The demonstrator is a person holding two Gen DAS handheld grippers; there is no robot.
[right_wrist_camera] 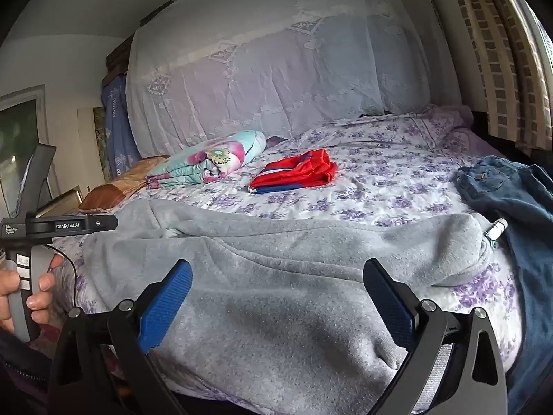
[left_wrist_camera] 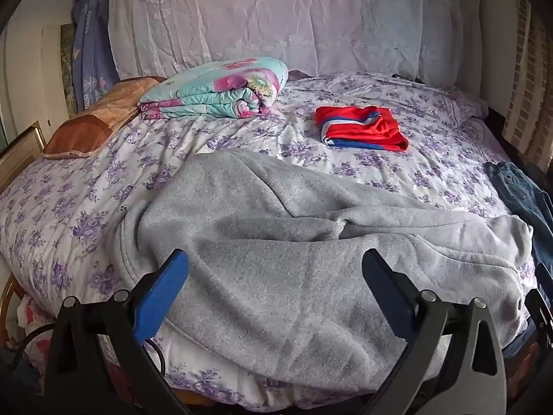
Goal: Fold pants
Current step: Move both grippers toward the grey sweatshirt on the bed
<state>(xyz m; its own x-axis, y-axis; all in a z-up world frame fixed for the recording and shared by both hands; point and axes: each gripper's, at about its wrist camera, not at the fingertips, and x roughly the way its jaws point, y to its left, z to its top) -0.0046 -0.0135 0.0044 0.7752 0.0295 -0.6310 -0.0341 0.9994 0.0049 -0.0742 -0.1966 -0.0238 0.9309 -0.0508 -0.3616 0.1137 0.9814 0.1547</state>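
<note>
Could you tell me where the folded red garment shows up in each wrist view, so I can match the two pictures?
Left wrist: the folded red garment lies right of centre on the floral bedspread.
Right wrist: it lies near centre, beyond the grey pants.
Shared landmark: the folded floral quilt, left of the garment in both.

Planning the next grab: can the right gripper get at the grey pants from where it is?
Probably yes: the right gripper hangs open over the grey pants, nothing between them.

GenRobot.AI | white print | black handheld device bar
</note>
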